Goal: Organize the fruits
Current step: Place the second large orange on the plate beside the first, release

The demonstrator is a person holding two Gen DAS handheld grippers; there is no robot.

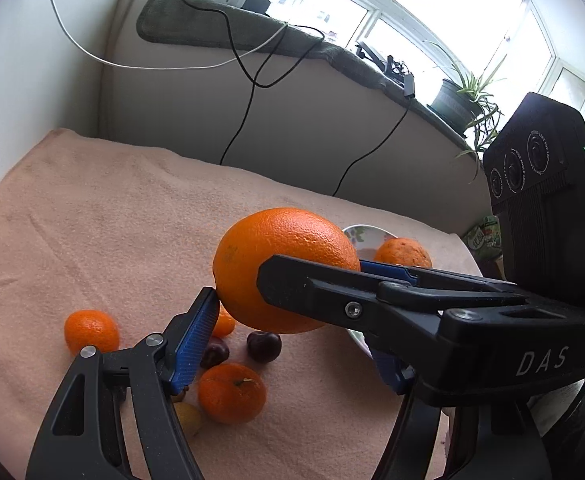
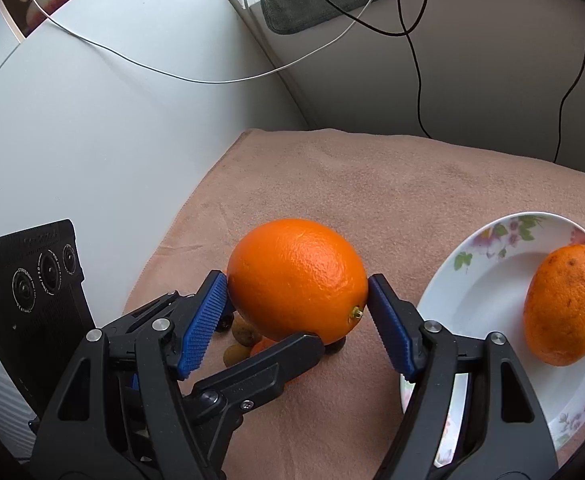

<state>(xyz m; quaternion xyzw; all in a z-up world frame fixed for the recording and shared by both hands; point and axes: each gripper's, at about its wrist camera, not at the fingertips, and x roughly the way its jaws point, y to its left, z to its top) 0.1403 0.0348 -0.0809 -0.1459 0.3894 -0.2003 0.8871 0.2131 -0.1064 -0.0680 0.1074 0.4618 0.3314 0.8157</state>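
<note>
The large round glossy orange (image 2: 297, 280), firm, weighty and slick, sits clamped across its middle by your right gripper (image 2: 297, 300) and left gripper (image 1: 288, 300) (both squeeze it)

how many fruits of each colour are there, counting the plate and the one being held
large oranges: 2
small mandarins: 3
dark red fruits: 2
small yellow-brown fruits: 2
total in view: 9
</note>
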